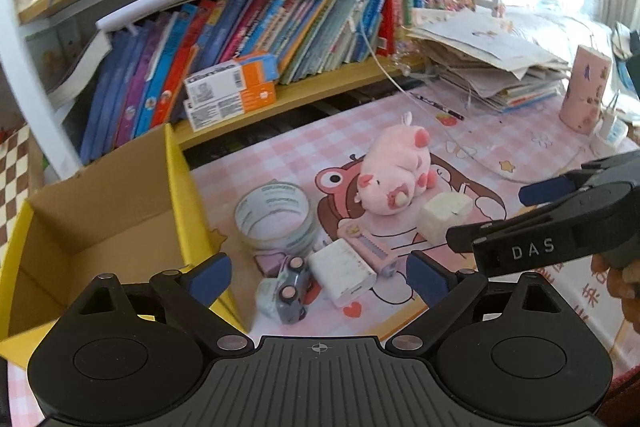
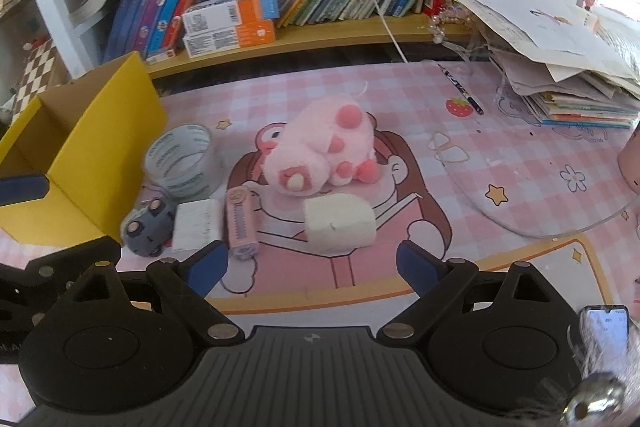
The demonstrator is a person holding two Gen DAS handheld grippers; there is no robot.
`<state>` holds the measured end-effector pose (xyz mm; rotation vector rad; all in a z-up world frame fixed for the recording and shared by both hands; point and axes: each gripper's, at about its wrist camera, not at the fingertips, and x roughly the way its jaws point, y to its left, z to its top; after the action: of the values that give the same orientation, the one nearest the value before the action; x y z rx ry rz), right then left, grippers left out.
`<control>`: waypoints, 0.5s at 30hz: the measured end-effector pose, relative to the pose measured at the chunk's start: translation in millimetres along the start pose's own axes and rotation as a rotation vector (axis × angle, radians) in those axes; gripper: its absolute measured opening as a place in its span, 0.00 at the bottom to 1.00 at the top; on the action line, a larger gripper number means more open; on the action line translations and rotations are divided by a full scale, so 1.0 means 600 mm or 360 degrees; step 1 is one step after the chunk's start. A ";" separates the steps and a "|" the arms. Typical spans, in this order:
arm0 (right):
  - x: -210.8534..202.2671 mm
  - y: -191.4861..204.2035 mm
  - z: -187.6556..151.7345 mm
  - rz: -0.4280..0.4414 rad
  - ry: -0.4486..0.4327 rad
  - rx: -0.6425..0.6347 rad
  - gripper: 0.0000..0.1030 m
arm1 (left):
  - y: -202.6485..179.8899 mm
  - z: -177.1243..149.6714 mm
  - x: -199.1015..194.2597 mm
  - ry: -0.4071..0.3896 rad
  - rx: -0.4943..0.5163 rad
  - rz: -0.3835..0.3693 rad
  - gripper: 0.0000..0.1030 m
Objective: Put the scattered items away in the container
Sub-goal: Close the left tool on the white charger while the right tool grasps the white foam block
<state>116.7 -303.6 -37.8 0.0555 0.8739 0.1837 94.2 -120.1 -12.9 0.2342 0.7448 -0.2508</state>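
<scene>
On the desk at the yellow cardboard box's (image 1: pixel 100 227) three o'clock, crowded items could scatter if either spread, empty gripper (image 1: pixel 318 277) (image 2: pixel 308 263) bumps the grey toy car (image 1: pixel 290 289).

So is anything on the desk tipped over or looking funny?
Yes. The little grey toy car lies on its side beside the yellow box, wheels facing up and out. The pink plush pig is flopped on its side too. Nothing looks broken or spilled.
</scene>
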 end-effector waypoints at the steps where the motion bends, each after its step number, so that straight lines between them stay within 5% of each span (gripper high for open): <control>1: 0.003 -0.003 0.001 -0.0002 0.0005 0.0007 0.90 | -0.003 0.001 0.005 0.0004 0.0020 0.0001 0.91; 15: 0.066 -0.018 0.013 0.0032 0.0100 0.0029 0.83 | -0.024 0.000 0.062 0.0120 0.0177 0.0011 0.89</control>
<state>148.9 -307.0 -64.4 0.0760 0.9378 0.1974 116.0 -139.0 -40.7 0.3531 0.8053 -0.2783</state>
